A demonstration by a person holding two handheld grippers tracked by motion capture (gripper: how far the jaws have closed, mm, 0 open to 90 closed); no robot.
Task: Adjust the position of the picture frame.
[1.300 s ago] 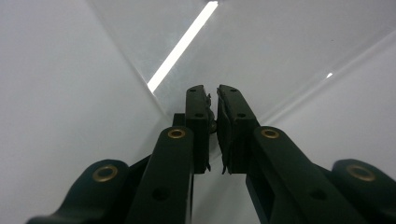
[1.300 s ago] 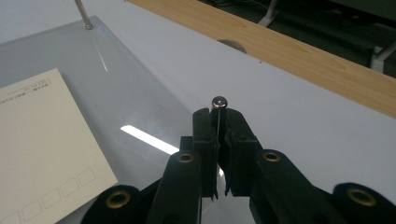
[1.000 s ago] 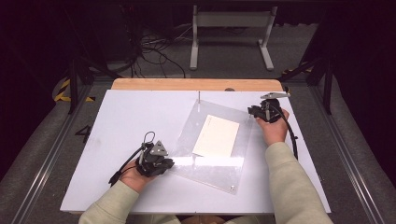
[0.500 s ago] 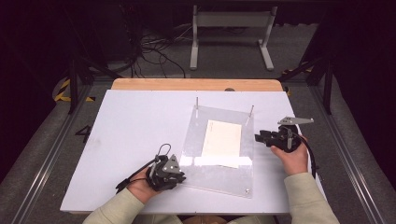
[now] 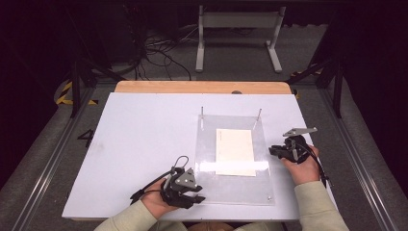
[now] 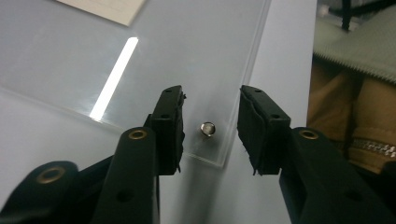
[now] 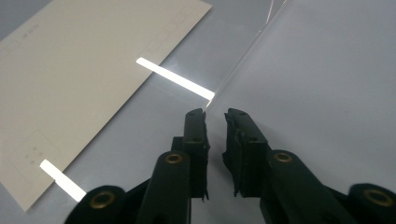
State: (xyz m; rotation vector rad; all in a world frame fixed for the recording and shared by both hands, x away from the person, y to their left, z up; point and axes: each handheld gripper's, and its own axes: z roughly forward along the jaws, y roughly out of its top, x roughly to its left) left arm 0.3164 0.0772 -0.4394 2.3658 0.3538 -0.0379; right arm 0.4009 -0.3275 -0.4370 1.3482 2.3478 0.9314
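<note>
Near the bench's front edge, the left gripper rests at the near-left corner of a clear acrylic sheet, its fingers apart on either side of a small metal stud set in that corner. A cream paper card lies at the sheet's middle. At the sheet's right edge, the right gripper has its fingers nearly together, a narrow gap between them, holding nothing.

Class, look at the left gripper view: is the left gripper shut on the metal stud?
No. The left gripper stands open, its jaws apart on either side of the stud at the clear plate's corner, touching neither side.
</note>
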